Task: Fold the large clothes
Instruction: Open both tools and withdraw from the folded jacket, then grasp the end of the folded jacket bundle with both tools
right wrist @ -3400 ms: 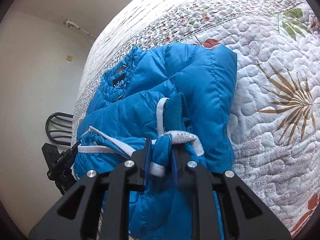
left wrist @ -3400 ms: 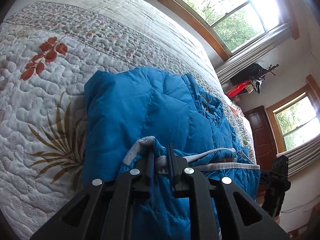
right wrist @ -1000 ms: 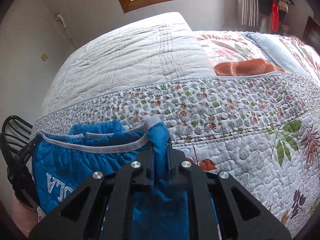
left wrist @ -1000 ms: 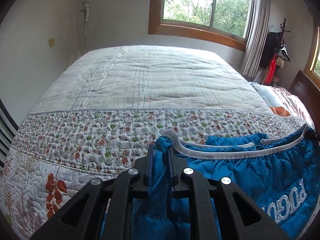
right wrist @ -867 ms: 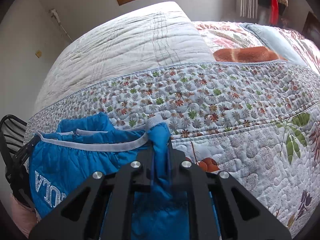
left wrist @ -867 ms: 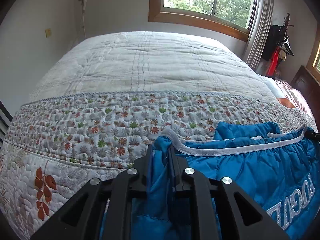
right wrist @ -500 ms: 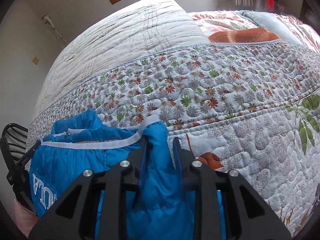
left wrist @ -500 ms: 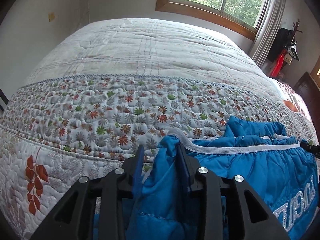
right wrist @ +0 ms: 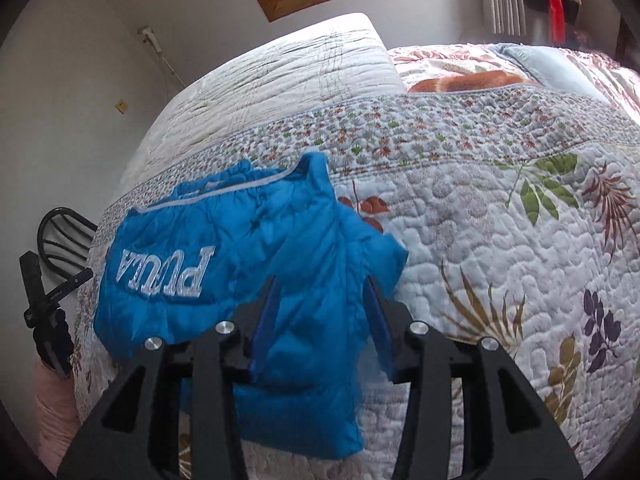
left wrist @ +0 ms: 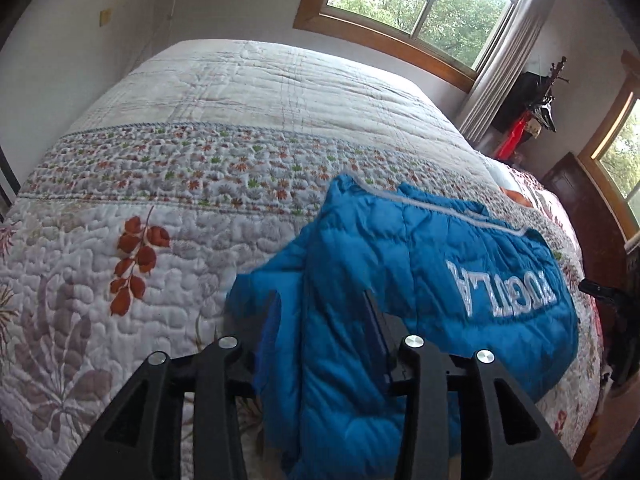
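A blue puffer jacket [left wrist: 420,264] lies folded on the quilted bed [left wrist: 240,128], white lettering facing up, grey-trimmed hem on its far edge. My left gripper [left wrist: 322,312] is open, its jaws spread wide, hovering over the jacket's near left part without gripping the fabric. In the right wrist view the same jacket [right wrist: 224,248] fills the lower left, and my right gripper [right wrist: 320,296] is open above its near right part, blue pads [right wrist: 266,312] apart. The other gripper's black body shows at each view's outer edge.
The floral quilt [right wrist: 500,208] spreads to the right of the jacket. Pillows [right wrist: 520,64] lie at the bed's head. A dark chair [right wrist: 60,236] stands by the bed's left side. Windows [left wrist: 420,0] and a dark wooden door [left wrist: 588,216] line the walls.
Both grippers opened and let go of the jacket's hem. The folded-over half now lies flat with its lettering up, and both grippers have drawn back toward the near edge.
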Motion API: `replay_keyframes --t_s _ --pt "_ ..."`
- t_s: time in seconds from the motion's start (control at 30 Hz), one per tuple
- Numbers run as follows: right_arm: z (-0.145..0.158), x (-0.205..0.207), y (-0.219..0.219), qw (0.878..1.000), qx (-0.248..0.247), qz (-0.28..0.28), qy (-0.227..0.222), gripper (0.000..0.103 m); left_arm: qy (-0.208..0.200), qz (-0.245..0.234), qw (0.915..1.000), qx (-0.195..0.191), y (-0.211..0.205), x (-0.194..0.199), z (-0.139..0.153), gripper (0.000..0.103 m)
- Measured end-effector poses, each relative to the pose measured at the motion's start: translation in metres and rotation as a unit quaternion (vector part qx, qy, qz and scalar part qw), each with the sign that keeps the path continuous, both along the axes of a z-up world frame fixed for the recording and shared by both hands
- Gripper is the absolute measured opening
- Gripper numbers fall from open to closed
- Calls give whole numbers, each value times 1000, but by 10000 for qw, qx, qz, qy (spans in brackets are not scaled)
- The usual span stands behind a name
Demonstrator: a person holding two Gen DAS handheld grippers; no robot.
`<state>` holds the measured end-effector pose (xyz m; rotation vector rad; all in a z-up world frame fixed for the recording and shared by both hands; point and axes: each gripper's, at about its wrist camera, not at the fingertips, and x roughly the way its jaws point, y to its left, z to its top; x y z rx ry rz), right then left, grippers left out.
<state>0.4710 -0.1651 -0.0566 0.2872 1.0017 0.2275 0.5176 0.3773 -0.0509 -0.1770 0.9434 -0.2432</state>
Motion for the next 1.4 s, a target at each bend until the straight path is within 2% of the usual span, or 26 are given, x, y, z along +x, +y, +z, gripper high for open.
replay_keyframes --t_s 0.13,0.27,0.33,0.37,0.43,0.53,0.63,0.83,0.97,1.03,1.1,1.17,1.2,1.23,1.4 --pt "-18 -28 6 9998 -3 128 134 44 108 -25 9997 -205 3 -32 -21 42" --pt "-32 -41 6 9994 161 192 223 44 158 1 9994 -300 6 -48 -36 44" --pt "-36 -43 6 9988 340 262 240 33 103 -3 9995 -294 5 -53 -37 44" --pt "-36 -45 6 9989 326 264 213 30 74 29 9996 -266 3 -55 -37 42" --pt "-36 -48 9 9991 276 279 151 19 41 52 9996 -285 0 -58 -36 27" --pt "-31 -50 12 9990 314 290 95 10 -32 99 9998 -163 -3 -62 -31 17" --pt "-28 -51 14 9995 181 249 90 9 -50 118 9998 -151 -1 -62 -30 14" --pt "-47 -44 11 9990 184 173 360 9 -26 77 9996 -276 5 -61 -46 14" --pt "-47 -42 15 9990 70 148 418 10 -11 119 9997 -191 1 -61 -48 15" --pt "-42 -43 14 9991 79 92 411 16 20 139 9998 -138 1 -61 -43 18" --pt "-34 -47 11 9993 103 84 338 21 91 145 9995 -255 7 -62 -37 23" --pt "-25 -51 4 9996 204 -3 188 48 35 148 9992 -360 14 -63 -29 33" --pt "-21 -52 -2 9994 329 -64 115 71 -45 201 9991 -365 19 -64 -25 44" --pt "-19 -52 -8 9990 422 -124 44 73 -100 259 9989 -390 25 -63 -22 53" --pt "-27 -37 -29 9941 1022 -296 207 73 113 382 9956 -851 51 -43 -29 60"
